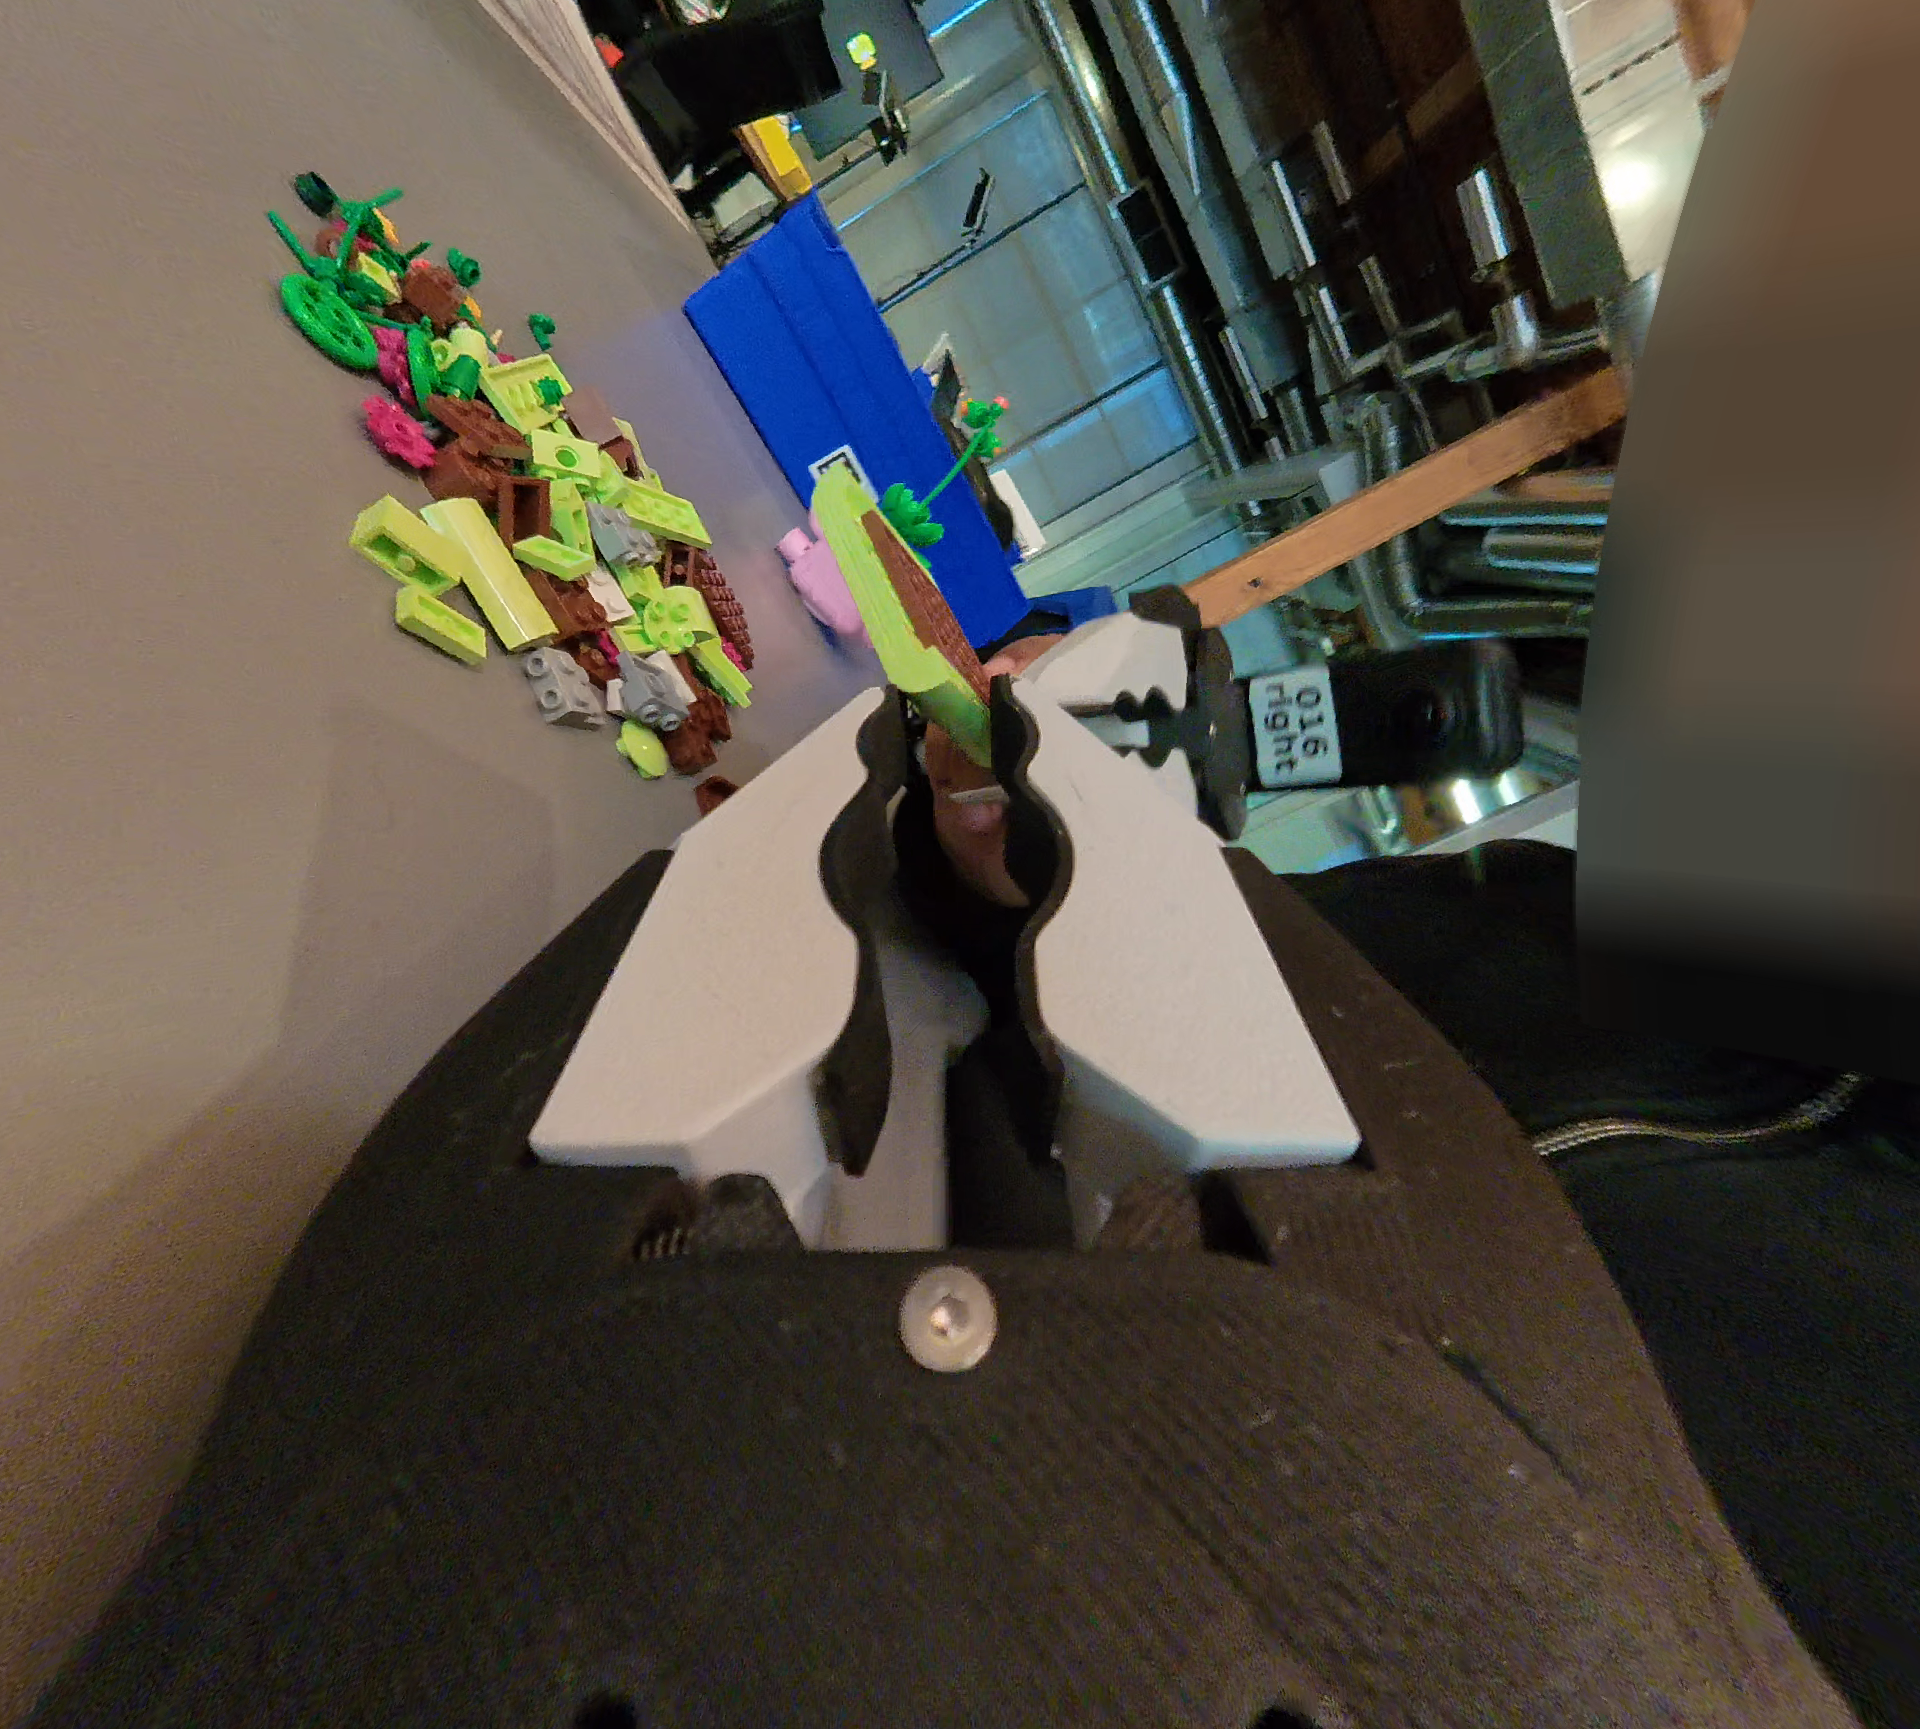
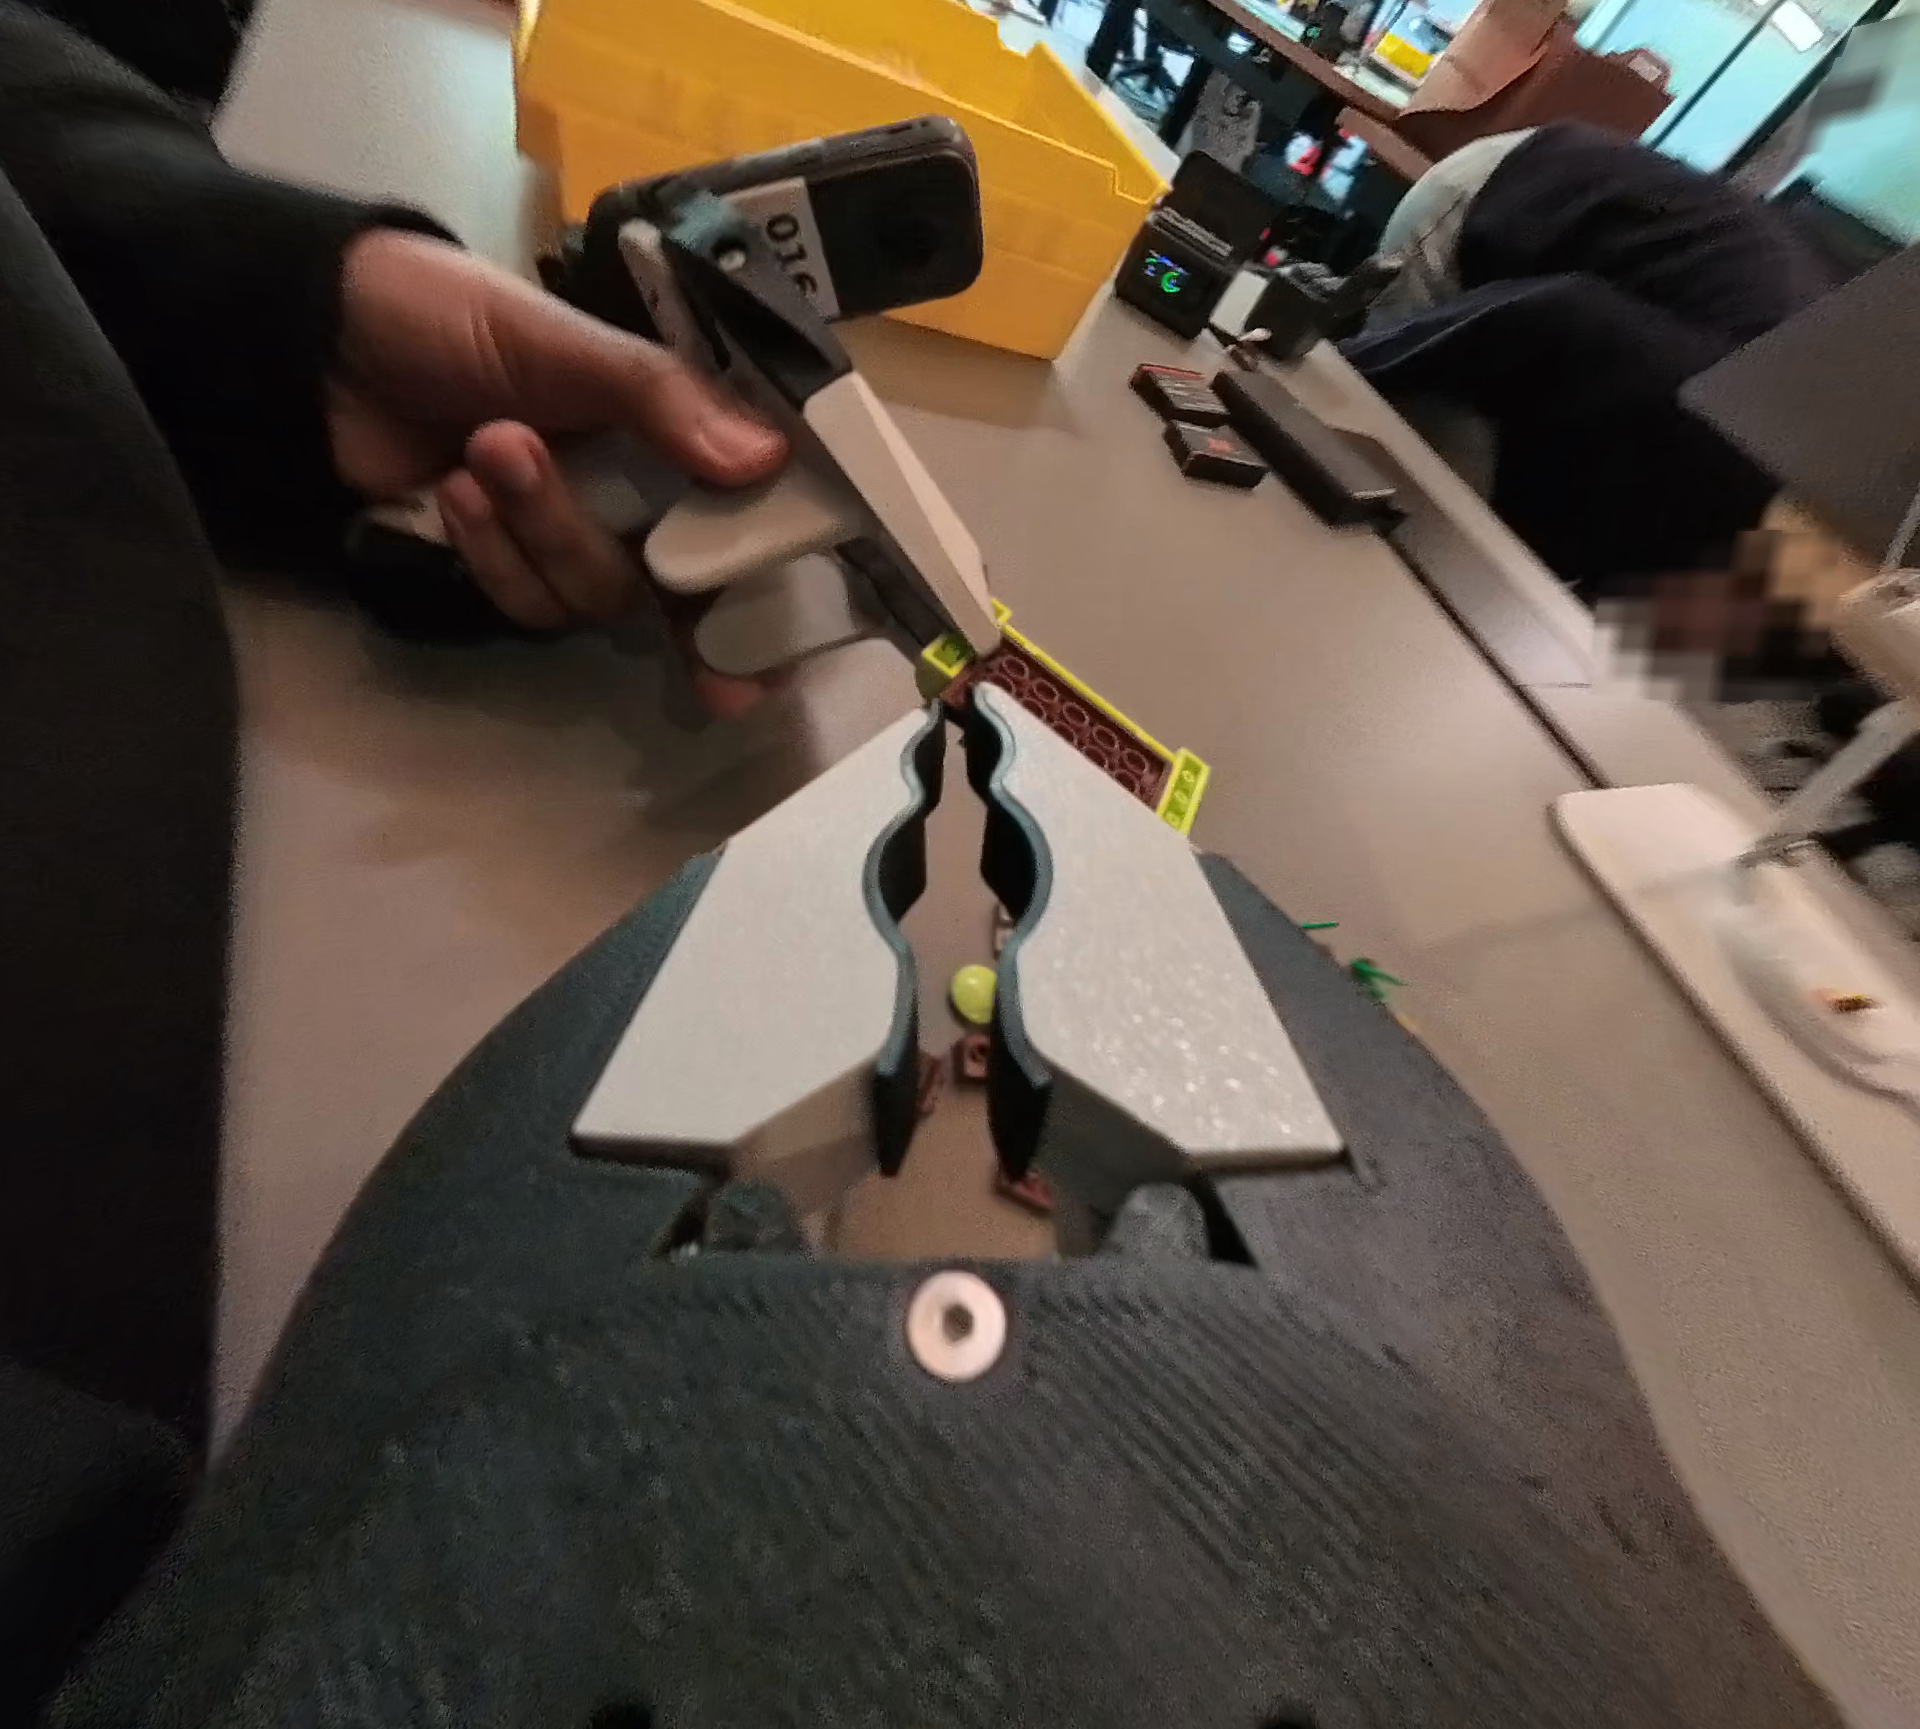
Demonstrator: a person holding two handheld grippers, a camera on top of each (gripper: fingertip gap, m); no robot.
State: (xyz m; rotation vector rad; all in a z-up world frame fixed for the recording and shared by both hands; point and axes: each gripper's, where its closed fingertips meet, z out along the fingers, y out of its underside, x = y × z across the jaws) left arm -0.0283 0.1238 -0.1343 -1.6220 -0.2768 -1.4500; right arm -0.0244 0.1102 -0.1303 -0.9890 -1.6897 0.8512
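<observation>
Working over a grey table (image 1: 156, 744), with a yellow bin (image 2: 790, 79) on one side and a blue bin (image 1: 821, 370) at the far edge. Near the blue bin, a loose pile (image 1: 540, 516) of lime, brown, grey and pink bricks. Held up off the table, well apart from the pile: a lime-and-brown plate build (image 1: 904, 599), tilted steeply.

Likely to go wrong through leverage. Pinched only at one edge, so could pivot or slip out if pushed from the other side. Could also split along the seam between the lime and brown layers if twisted, dropping into the bricks below.

Left claw (image 1: 943, 703), gripped by a hand (image 2: 499, 422): closed to a narrow slot, clamping the build's lower edge between its tips. Right claw (image 2: 961, 718): drawn almost together, tips at the build's brown corner, just beside the left claw's finger. Hard to say whether pinching that corner or only touching it.

Standing on the build's upper face, a thin green stem (image 1: 951, 474), fragile and easily knocked off.
</observation>
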